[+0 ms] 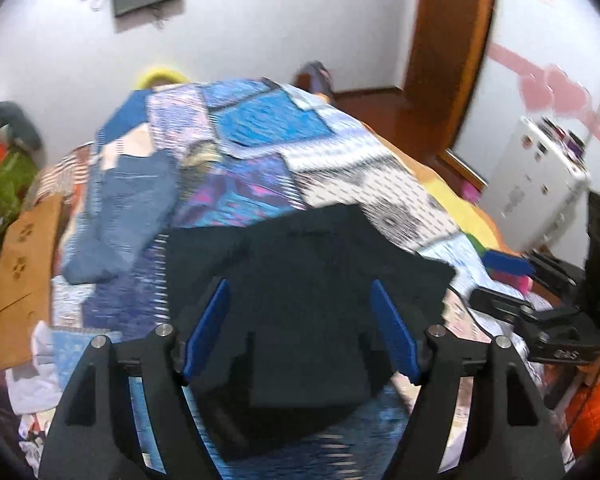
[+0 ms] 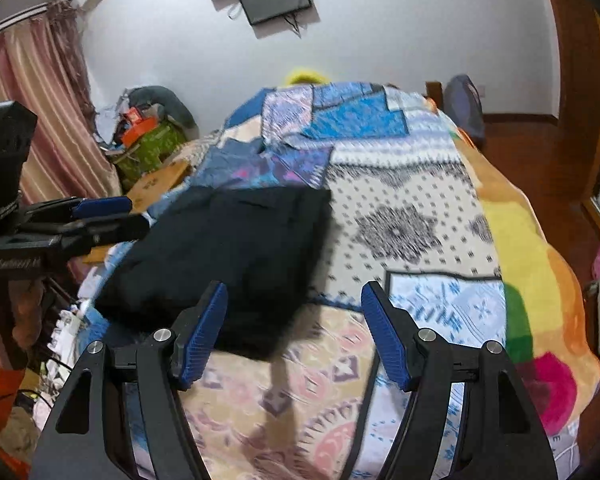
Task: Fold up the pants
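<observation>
Dark navy pants lie folded into a compact stack on the patchwork bedspread. My left gripper hovers over the stack, open, its blue pads spread wide and clear of the cloth. From the right wrist view the same pants lie left of centre. My right gripper is open just above the stack's near right corner, with nothing between its fingers. Each gripper shows in the other's view: the right gripper at the right edge, the left gripper at the left.
Blue jeans lie farther back on the left of the bed. A cardboard sheet and a green bag sit beside the bed's left side. A white case stands on the floor at right, near a wooden door frame.
</observation>
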`<state>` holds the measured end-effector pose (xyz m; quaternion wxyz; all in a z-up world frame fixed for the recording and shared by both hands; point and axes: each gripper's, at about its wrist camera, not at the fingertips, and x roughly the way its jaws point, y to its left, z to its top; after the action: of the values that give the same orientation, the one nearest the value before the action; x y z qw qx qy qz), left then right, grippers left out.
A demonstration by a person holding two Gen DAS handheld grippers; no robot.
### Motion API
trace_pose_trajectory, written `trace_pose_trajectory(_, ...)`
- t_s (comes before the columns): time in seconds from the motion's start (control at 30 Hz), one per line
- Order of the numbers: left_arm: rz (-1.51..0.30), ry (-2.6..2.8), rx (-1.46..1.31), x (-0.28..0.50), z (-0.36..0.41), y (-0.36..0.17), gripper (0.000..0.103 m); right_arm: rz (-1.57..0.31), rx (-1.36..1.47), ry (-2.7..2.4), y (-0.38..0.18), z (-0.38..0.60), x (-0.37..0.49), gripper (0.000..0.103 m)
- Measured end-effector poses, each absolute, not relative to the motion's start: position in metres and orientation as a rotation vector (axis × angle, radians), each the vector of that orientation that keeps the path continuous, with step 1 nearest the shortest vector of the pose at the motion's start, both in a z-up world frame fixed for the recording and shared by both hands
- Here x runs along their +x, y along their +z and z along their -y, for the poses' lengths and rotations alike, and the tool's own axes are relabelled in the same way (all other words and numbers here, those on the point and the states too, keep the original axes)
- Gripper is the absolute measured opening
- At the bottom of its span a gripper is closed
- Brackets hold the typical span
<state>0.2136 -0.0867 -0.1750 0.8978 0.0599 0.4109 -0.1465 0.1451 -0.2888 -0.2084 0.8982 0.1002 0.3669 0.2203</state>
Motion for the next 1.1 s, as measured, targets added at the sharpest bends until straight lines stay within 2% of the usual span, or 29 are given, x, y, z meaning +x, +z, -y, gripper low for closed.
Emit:
trace_pose_trajectory(0.33, -0.87, -0.094, 0.184, 0.254, 0.004, -0.173, 0.073, -0.758, 0.2, 0.489, -0.21, 0.262, 0.155, 0.067)
trace_pose_trajectory(0.43, -0.9, -0.075, 0.202, 0.269, -0.011, -0.185, 0.08, -0.775, 0.205, 0.49, -0.216, 0.256, 0.159, 0.067)
trace_pose_trajectory(0.53, -0.934, -0.082, 0.185, 0.288, -0.02, -0.208, 0.082, -0.805, 0.216, 0.485, -0.226, 0.252, 0.164, 0.067)
trace_pose_trajectory(0.77, -1.036, -0.158, 0.106, 0.335, -0.009, -0.263, 0.082, -0.865, 0.233, 0.501, -0.247, 0.25, 0.175, 0.068)
trace_pose_trajectory(1.1, -1.017, -0.248, 0.07, 0.381, 0.017, -0.277, 0.082, -0.862, 0.218, 0.486, -0.255, 0.257, 0.182, 0.072)
